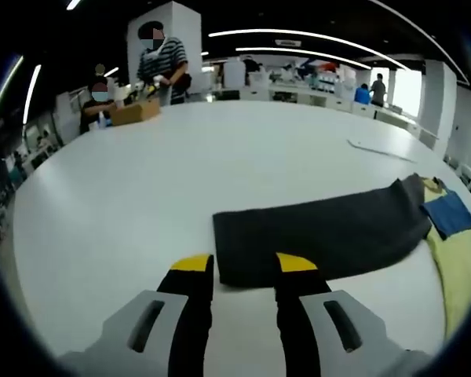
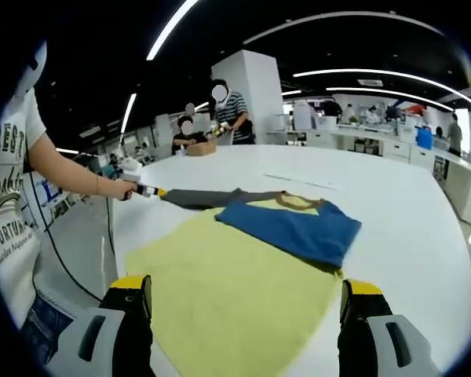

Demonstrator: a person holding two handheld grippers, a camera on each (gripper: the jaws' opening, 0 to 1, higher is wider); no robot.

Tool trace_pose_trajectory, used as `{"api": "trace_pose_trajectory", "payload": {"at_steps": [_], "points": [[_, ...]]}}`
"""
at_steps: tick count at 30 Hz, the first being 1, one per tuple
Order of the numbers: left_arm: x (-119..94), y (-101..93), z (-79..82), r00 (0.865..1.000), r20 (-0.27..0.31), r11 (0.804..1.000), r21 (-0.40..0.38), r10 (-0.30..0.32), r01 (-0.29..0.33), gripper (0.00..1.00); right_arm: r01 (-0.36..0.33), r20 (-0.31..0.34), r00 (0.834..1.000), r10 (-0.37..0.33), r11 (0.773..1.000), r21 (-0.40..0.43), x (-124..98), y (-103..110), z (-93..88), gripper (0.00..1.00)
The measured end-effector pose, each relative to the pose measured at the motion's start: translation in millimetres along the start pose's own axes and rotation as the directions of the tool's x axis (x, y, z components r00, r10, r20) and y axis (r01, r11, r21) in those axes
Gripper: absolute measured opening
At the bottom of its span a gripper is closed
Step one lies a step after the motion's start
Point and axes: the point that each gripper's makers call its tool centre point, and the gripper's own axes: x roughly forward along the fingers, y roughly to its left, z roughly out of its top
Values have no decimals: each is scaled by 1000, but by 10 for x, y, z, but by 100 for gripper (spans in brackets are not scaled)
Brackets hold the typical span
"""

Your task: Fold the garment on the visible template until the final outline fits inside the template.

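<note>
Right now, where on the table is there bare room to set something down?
Free: the white table between the dark sleeve and the cardboard box; also right of the blue sleeve in the right gripper view. Crowded: the yellow garment near both grippers.

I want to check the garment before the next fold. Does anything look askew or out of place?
The garment lies unevenly. Its dark grey part stretches far out past the yellow part, and a blue part is folded over at a slant, edges not matching. I cannot make out any template.
</note>
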Motion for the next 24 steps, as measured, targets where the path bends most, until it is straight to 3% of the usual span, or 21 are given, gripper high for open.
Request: {"api": "trace_pose_trajectory", "payload": {"at_steps": [10,16,24], "points": [[10,45,-129,999,-34,994,-106,3,-7,23,6,-8,1000,-6,1000,5,-10,1,-30,99],[-3,40,-135,999,-39,997,-75,4,-7,21,-7,-17,1000,7,1000,-2,7,29,-45,99],[1,49,-139,998,-60,998,-52,23,-26,9,-13,-24,1000,13,1000,-11,35,48,-56,99]]}}
